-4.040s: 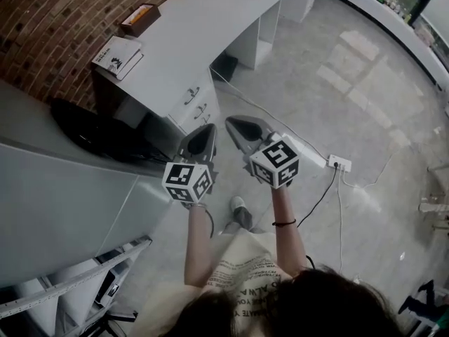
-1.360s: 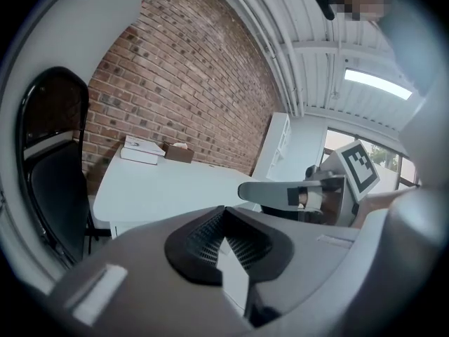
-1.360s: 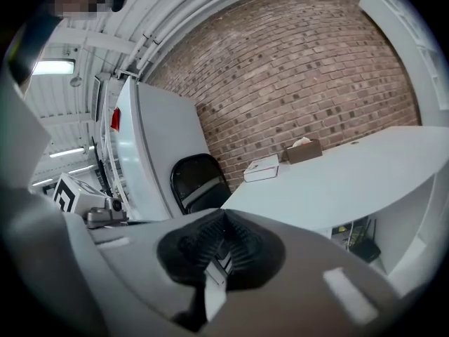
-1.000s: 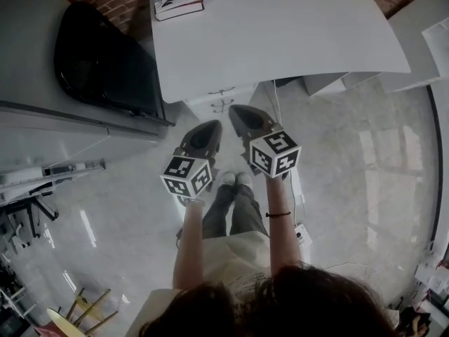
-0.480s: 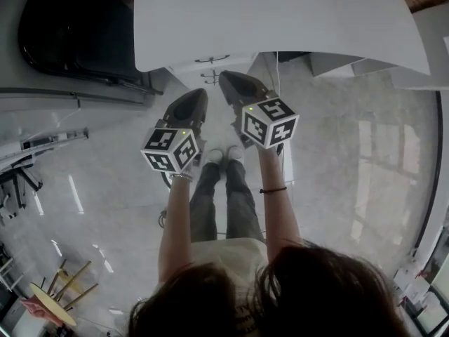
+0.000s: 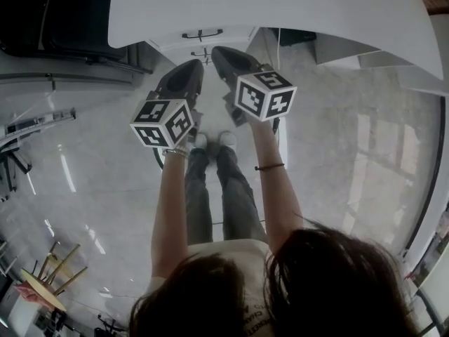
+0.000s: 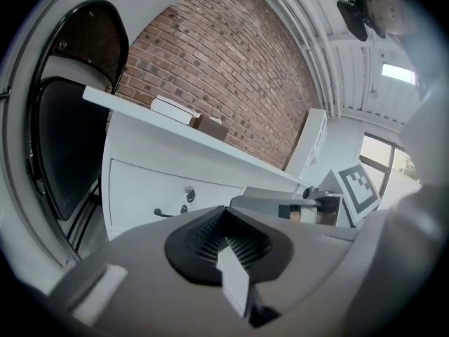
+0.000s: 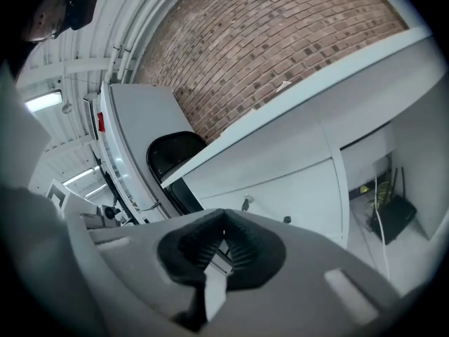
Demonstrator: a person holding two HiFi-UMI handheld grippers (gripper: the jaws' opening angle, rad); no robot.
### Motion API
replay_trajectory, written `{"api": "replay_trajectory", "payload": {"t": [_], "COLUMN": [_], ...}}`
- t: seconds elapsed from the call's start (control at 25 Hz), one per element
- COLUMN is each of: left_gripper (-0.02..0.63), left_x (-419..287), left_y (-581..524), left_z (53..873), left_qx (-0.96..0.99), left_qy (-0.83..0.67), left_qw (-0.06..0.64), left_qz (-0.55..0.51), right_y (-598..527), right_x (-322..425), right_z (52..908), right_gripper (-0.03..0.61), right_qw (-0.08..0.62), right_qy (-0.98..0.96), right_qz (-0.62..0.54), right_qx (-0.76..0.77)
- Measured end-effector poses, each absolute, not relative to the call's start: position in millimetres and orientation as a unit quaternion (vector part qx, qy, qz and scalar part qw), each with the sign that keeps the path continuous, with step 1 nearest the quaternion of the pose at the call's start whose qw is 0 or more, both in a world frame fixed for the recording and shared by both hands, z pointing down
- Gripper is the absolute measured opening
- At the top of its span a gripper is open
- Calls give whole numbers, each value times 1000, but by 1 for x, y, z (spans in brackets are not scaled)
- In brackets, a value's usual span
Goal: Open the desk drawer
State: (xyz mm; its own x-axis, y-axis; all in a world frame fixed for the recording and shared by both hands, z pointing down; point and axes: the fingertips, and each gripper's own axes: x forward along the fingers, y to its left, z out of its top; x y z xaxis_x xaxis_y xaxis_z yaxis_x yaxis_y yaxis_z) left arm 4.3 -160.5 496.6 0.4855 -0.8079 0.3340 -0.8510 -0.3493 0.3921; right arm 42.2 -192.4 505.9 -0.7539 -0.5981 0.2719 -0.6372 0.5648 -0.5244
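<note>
Arms outstretched, left claw and right claw closed near drawer.

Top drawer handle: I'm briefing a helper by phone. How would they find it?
Find the white curved desk top. Under its front edge, beside the black chair, is a white drawer stack. The top dark bar handle sits right below the desk top, above a second, lower handle.
</note>
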Motion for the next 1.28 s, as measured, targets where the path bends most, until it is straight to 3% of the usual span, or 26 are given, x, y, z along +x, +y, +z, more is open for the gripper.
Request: {"api": "replay_trajectory", "payload": {"t": [0.96, 1.24, 1.28], "left_gripper": [-2, -2, -2], "left_x": [-14, -18, -19], "left_y": [-198, -205, -208], "left_z": [568, 576, 577], "left_qx": [805, 798, 797], "left_qy": [-519, -522, -523], "left_qw": [282, 297, 298], "left_qz": [59, 54, 55], "right_y": [-249, -259, -261], "right_x": [33, 34, 32], "right_z": [594, 609, 611], "right_gripper": [2, 2, 26], "right_qw": [-87, -184, -191], "right_qy": [-800, -736, -730], "right_qz": [477, 553, 561], "right_qx": [353, 343, 340]}}
